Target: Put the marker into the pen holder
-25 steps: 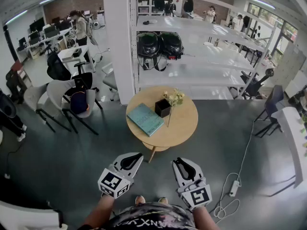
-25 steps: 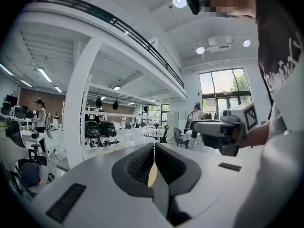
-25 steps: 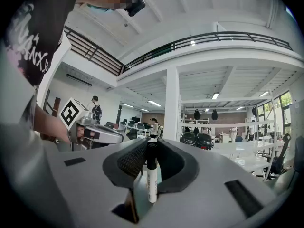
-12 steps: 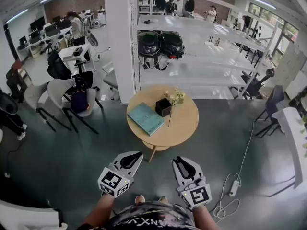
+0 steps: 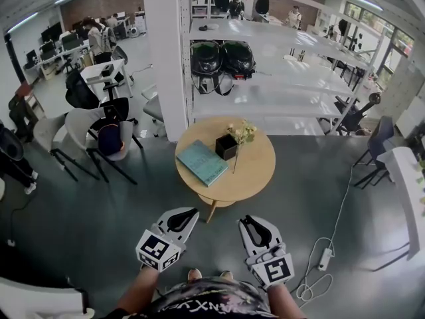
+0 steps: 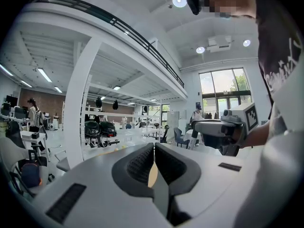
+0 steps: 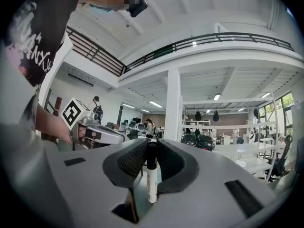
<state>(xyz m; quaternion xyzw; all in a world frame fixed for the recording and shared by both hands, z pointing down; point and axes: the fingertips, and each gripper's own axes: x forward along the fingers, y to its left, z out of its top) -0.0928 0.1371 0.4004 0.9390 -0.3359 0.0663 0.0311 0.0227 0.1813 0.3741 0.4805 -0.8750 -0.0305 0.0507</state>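
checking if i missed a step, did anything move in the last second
Nothing in the task changed. The right claw stays shut on the black-capped white marker, the left claw shut and empty, both short of the round wooden table. Only a distant person walked left.

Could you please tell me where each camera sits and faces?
Head view: on the head, steeply down at a round table; forearms, left tongs, right tongs show.
Left gripper view: on the left tongs, along shut jaws; torso shows.
Right gripper view: on the right tongs, along jaws gripping the marker; torso shows.
Gripper views share the helmets.
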